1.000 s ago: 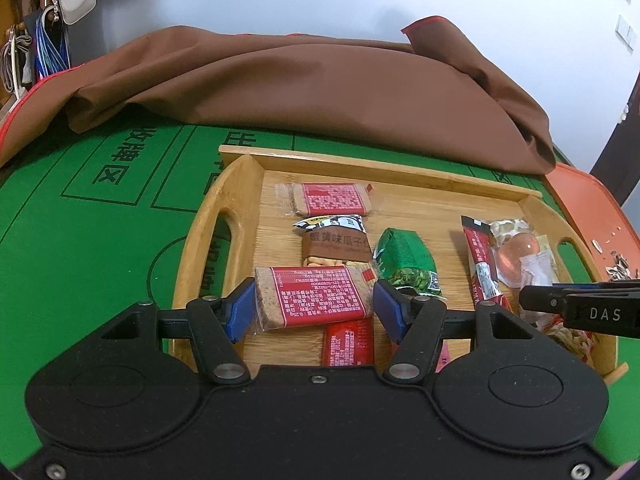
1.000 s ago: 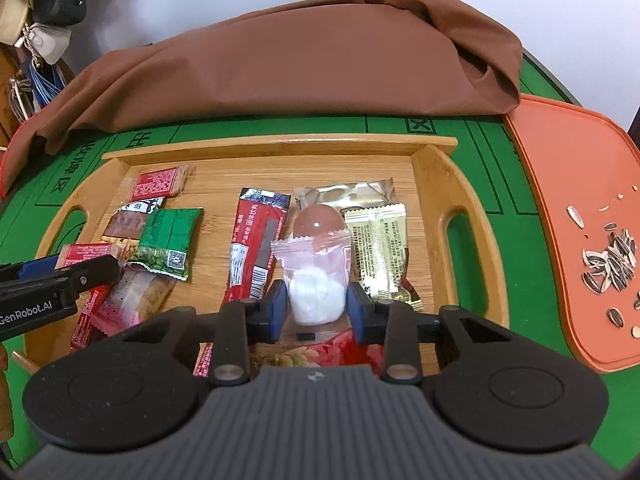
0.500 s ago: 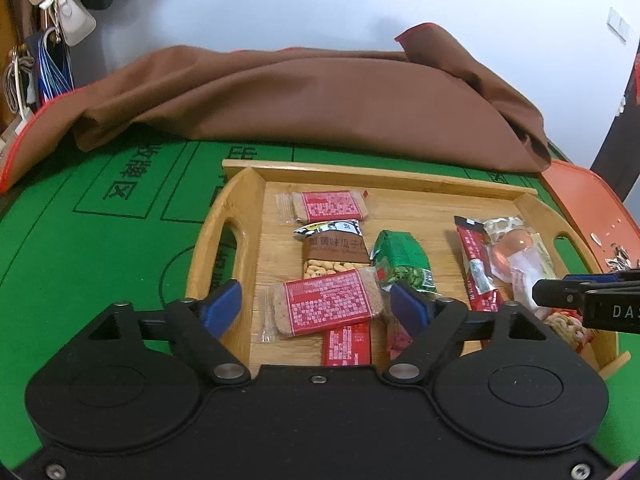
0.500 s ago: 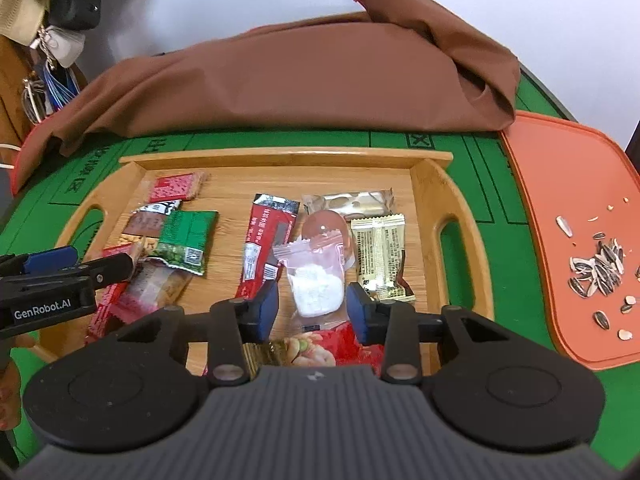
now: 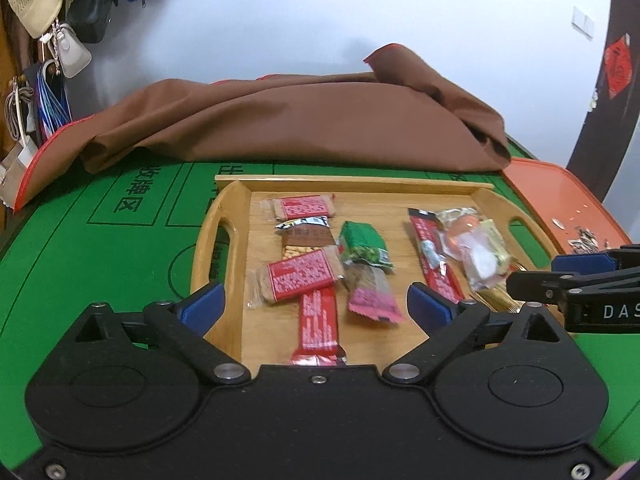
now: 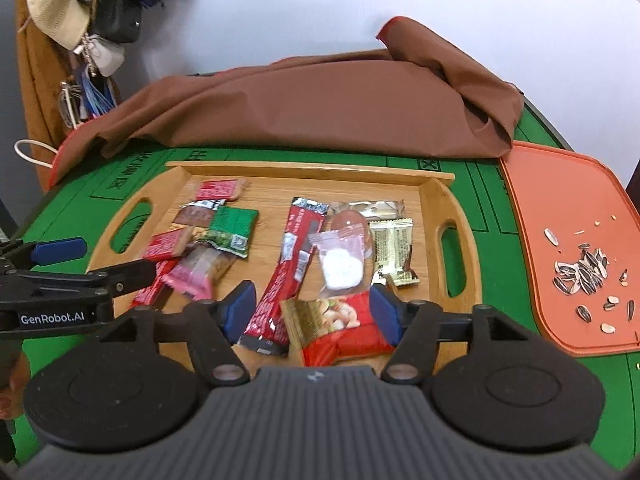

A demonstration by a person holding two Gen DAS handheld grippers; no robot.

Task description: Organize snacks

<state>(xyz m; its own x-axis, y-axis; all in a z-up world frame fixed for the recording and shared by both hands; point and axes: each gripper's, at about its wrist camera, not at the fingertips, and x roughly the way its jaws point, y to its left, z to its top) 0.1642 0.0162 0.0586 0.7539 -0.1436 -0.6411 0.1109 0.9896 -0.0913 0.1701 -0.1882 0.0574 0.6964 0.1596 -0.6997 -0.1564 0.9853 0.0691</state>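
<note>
Your snacks lie in the wooden handled tray point(image 5: 236, 216) on the green felt table point(image 5: 100, 248). In the left wrist view, the red-labelled cracker packet point(image 5: 300, 276) lies tilted near the tray's centre, overlapping a long red wrapper point(image 5: 318, 320) at its 6 o'clock. A pink-ended clear bar packet point(image 5: 370, 292) sits just beside it at 3 o'clock, under a green foil packet point(image 5: 362, 246). Your left hand-held gripper point(image 5: 316, 308) has just been opening: its jaws stand wide, clear of the cracker packet that lies below and between them.

In the right wrist view, the clear bag of white powder point(image 6: 342, 258) lies on the tray with a round pinkish jelly cup point(image 6: 346, 220) at its 12 o'clock and a pale gold sachet point(image 6: 394, 250) at 3 o'clock. A long red stick packet point(image 6: 290, 256) runs along its 9 o'clock side. Your right hand-held gripper point(image 6: 312, 310) has also just been opening: its blue pads point(image 6: 240, 308) grip nothing, though a red nut packet point(image 6: 340, 326) lies between them.

At 3 o'clock of the tray an orange plastic board point(image 6: 568, 216) carries sunflower seeds point(image 6: 580, 272). A brown cloth point(image 6: 300, 108) is heaped at 12 o'clock.
</note>
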